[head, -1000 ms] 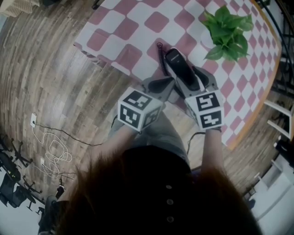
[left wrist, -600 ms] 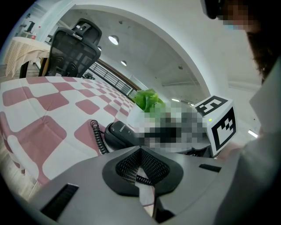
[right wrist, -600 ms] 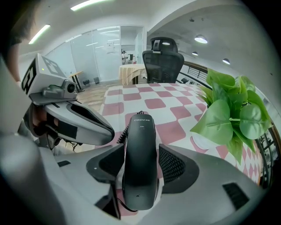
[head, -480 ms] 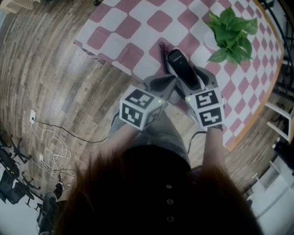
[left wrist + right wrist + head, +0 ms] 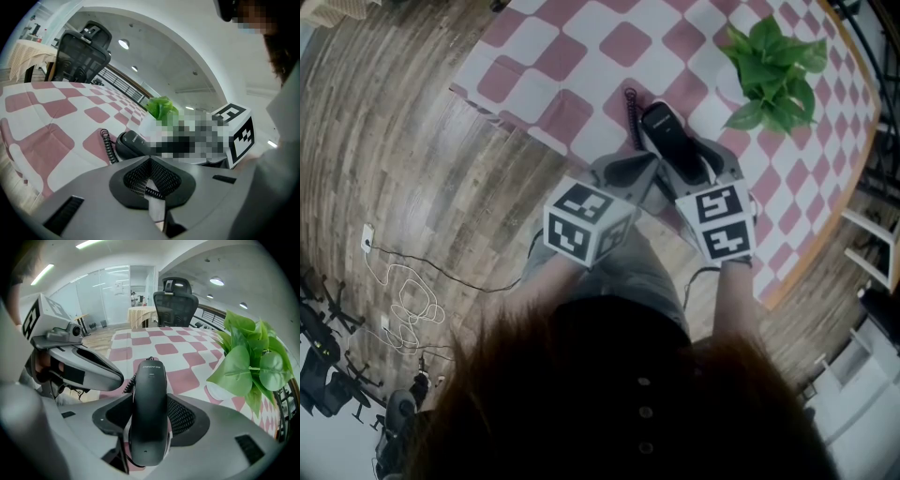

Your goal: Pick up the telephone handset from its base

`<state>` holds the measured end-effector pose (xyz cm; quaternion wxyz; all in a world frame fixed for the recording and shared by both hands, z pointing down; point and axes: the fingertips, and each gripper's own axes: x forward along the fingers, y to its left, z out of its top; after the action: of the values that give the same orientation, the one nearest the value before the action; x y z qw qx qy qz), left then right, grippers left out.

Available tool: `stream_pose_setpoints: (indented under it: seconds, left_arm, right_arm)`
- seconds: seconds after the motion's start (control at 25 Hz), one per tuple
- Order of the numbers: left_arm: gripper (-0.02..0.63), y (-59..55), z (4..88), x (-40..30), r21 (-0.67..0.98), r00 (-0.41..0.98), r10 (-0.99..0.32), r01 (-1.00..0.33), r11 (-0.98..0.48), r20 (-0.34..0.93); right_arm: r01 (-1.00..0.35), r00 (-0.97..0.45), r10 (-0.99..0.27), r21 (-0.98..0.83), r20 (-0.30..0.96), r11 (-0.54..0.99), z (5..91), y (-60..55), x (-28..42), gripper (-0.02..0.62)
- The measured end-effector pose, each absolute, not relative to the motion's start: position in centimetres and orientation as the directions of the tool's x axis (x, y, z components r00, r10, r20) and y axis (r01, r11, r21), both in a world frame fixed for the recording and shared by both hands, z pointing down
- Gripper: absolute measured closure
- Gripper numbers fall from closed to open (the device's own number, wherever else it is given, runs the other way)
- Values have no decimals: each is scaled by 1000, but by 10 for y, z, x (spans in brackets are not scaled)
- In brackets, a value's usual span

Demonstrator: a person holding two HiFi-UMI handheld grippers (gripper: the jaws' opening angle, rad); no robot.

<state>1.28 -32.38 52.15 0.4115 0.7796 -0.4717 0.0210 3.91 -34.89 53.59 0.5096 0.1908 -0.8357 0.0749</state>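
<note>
Grasp step: right gripper [image 5: 149,417] clamps black plastic telephone handset [image 5: 150,380] near green leafy plant [image 5: 769,66]; left gripper [image 5: 150,180] jaws together, empty. Next, probably: lift.

- On the upper end of the black handset [image 5: 149,413], in the middle of my right gripper view, there is a pale brand word starting "CHINO". I can't make out its last letters.
- Under it is a smaller line, too small to read.
- The same word shows on the handset in my left gripper view, blurred.
- My left cube [image 5: 584,223] and right cube [image 5: 719,221] carry black-and-white square code patterns.
</note>
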Motion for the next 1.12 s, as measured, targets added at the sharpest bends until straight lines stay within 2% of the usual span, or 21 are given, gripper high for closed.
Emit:
stream_pose_setpoints:
  seconds: [1.12]
  left_arm:
    - [600,-326,513,-1,596,523,-731,-778,-199,438]
  right_arm:
    - [-448,-463,-323,96,825,889,513,-354,31,368]
